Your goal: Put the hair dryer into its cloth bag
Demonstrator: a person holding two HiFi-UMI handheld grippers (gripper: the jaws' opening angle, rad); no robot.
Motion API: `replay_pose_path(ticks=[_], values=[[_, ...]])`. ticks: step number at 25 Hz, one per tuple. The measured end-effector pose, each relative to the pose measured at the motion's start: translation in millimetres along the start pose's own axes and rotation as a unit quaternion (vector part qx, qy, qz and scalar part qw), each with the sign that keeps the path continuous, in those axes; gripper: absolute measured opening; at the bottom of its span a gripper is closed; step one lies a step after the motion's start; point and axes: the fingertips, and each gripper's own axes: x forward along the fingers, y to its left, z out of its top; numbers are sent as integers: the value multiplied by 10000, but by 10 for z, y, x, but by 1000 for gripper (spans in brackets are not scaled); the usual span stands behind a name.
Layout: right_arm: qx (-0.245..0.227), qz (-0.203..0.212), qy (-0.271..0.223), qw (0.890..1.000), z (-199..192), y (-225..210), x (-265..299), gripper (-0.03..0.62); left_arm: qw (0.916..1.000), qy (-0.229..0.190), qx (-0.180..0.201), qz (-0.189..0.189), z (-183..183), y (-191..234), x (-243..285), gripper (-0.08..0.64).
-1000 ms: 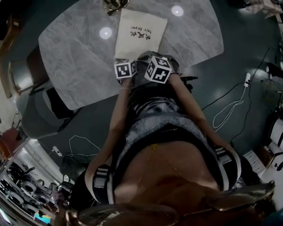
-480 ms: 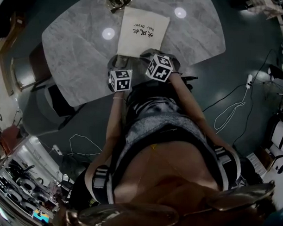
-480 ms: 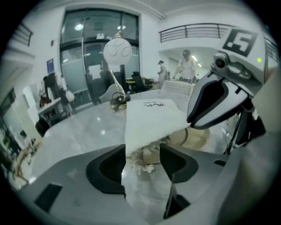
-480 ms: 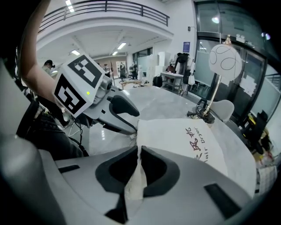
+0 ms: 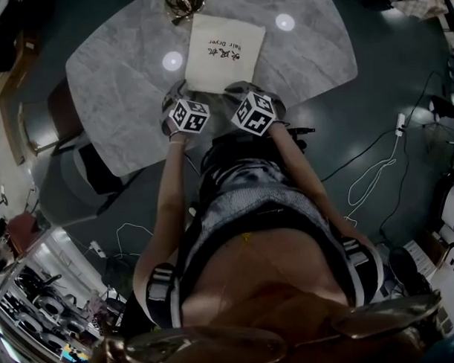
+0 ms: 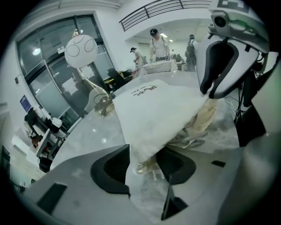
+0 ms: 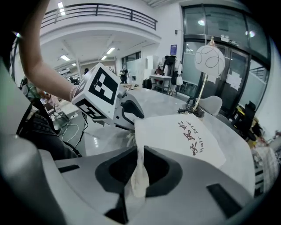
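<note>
right gripper view is showing the right hand-held gripper [image 7: 139, 151] pinching shut on the near hem of the cloth bag [image 7: 189, 136]. the left hand-held gripper [image 6: 142, 151] is closing around the neighbouring corner, its pads not yet pressing. the bag is lying on the surface [image 5: 119, 69], probably light, limp and prone to sliding, so the hems are looking like the best hold. no hair dryer is showing.

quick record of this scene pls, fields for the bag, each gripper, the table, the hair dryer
cloth bag: on the table, printed side up, near edge raised
table: grey marble top
left gripper: jaws closing, bag's corner between them, not yet pinched
right gripper: shut on the bag's near edge
hair dryer: not visible in any view
lamp: round white shade, beyond the bag
</note>
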Motion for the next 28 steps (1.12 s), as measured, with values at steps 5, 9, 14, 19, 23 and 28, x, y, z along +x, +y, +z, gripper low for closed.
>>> replay_pose_path(ticks=[5, 9, 14, 19, 23, 28], values=[[691, -293, -44, 9972, -184, -54, -45, 127, 9998, 16, -163, -108, -24, -20, 43, 184], [1187, -581, 119, 9912, -366, -119, -60, 225, 9990, -86, -437, -51, -29, 39, 15, 184], [1657, -824, 441, 9817, -634, -122, -19, 281, 9960, -159, -874, -102, -32, 70, 9, 183], [1882, -988, 728, 9744, -856, -158, 55, 281, 9947, -53, -1023, -114, -60, 113, 34, 107], [2082, -831, 767, 9715, -925, -188, 107, 267, 9958, 195, -896, -81, -111, 125, 104, 74], [2027, -656, 861, 9732, -898, -199, 131, 148, 9941, 355, -1009, -185, -106, 114, 131, 49]])
